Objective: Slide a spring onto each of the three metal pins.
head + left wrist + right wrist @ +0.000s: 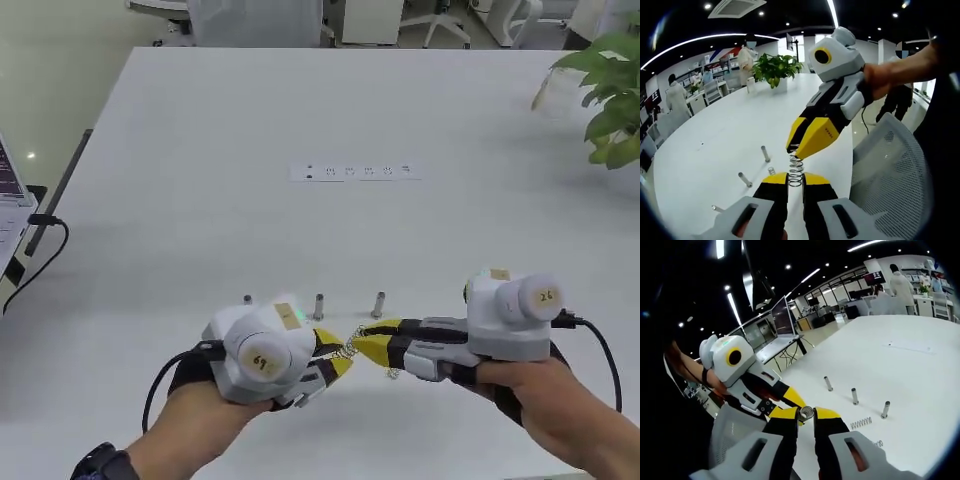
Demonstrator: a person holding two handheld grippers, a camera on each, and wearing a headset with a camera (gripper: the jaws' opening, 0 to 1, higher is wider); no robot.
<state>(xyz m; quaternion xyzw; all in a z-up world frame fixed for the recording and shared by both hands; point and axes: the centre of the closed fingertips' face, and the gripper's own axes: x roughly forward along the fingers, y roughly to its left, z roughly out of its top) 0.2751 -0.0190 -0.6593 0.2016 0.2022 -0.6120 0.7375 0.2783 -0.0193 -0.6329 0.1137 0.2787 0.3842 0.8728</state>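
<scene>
We have the spring [796,167] pinched between both grippers. The left gripper [796,176] has its fingers closed on one end, and the right gripper [806,413] clamps the other, so the two sets of fingers meet almost tip to tip. The spring's long axis runs straight from one pair of fingertips to the other, lying nearly level. The three pins [319,306] stand upright and bare on the tabletop [300,120] just beyond the fingers, about equally near either hand. A spare spring [861,423] lies flat past the right fingers. We judge one gripper must let go and the other tip the spring upright.
</scene>
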